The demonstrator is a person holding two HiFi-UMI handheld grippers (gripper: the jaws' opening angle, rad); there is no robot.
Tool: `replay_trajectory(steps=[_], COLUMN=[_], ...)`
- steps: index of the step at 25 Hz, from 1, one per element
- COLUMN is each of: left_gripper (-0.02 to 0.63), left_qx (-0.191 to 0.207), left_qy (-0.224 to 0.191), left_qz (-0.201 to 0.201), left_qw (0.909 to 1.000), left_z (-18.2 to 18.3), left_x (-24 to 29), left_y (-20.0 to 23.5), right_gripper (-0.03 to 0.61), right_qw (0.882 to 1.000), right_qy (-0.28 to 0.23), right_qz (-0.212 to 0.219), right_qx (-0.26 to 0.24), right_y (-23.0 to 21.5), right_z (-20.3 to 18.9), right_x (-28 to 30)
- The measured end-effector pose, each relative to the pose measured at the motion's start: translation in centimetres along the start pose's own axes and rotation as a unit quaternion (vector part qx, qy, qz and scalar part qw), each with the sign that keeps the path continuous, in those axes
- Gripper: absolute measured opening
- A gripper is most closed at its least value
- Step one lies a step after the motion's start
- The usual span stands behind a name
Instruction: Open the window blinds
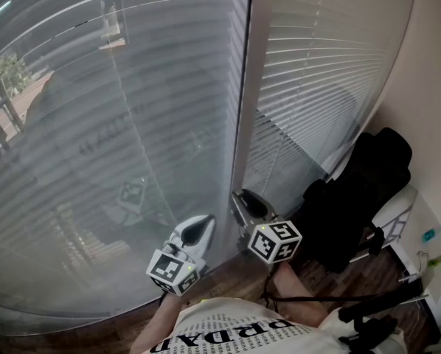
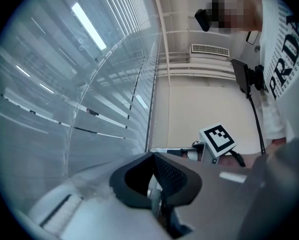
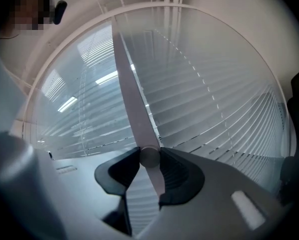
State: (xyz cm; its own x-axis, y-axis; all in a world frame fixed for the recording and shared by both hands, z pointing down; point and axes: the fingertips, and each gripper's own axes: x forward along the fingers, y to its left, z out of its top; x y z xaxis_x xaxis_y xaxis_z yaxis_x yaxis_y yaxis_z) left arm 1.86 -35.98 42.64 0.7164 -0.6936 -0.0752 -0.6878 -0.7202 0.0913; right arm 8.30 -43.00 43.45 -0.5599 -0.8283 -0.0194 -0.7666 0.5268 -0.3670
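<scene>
Grey slatted blinds (image 1: 117,124) cover the left pane, and through them I make out a tree and a building. White slatted blinds (image 1: 316,72) cover the right pane beyond the white window post (image 1: 246,109). My right gripper (image 1: 244,200) sits low beside the post. In the right gripper view its jaws (image 3: 149,157) are shut on a pale round rod, the blinds' wand (image 3: 132,94), which runs up and away across the slats. My left gripper (image 1: 198,231) hangs level at the foot of the left blinds. Its pads (image 2: 172,176) meet with nothing between them.
A black bag (image 1: 360,190) leans in the corner at the right, against a white rack (image 1: 397,220). Wooden floor (image 1: 228,279) runs along the foot of the window. Black gear (image 1: 375,323) lies at the bottom right, next to the person's printed white shirt (image 1: 235,334).
</scene>
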Motion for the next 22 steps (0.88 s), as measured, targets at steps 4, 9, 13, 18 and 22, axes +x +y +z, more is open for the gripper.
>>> replay_trajectory(steps=[4, 9, 13, 18, 22], left_gripper=[-0.008, -0.008, -0.008, -0.008, -0.008], left_qx=[-0.002, -0.001, -0.003, -0.007, -0.009], left_qy=[0.001, 0.001, 0.000, -0.005, -0.007], left_qz=[-0.002, 0.000, 0.007, 0.010, 0.011], left_qw=[1.0000, 1.0000, 1.0000, 0.9999, 0.9999], left_z=[-0.1, -0.1, 0.0, 0.0, 0.2], left_x=[0.0, -0.1, -0.3, -0.3, 0.0], left_y=[-0.1, 0.0, 0.3, 0.6, 0.5], right_gripper=[0.135, 0.135, 0.138, 0.146, 0.147], right_qw=[1.000, 0.998, 0.987, 0.954, 0.917], right_qy=[-0.002, 0.014, 0.036, 0.052, 0.064], right_qz=[0.001, -0.003, -0.007, -0.014, -0.023], right_qx=[0.003, -0.063, -0.154, -0.296, -0.394], right_y=[-0.1, 0.0, 0.4, 1.2, 1.7], right_z=[0.0, 0.0, 0.1, 0.3, 0.1], right_x=[0.1, 0.0, -0.4, -0.6, 0.0])
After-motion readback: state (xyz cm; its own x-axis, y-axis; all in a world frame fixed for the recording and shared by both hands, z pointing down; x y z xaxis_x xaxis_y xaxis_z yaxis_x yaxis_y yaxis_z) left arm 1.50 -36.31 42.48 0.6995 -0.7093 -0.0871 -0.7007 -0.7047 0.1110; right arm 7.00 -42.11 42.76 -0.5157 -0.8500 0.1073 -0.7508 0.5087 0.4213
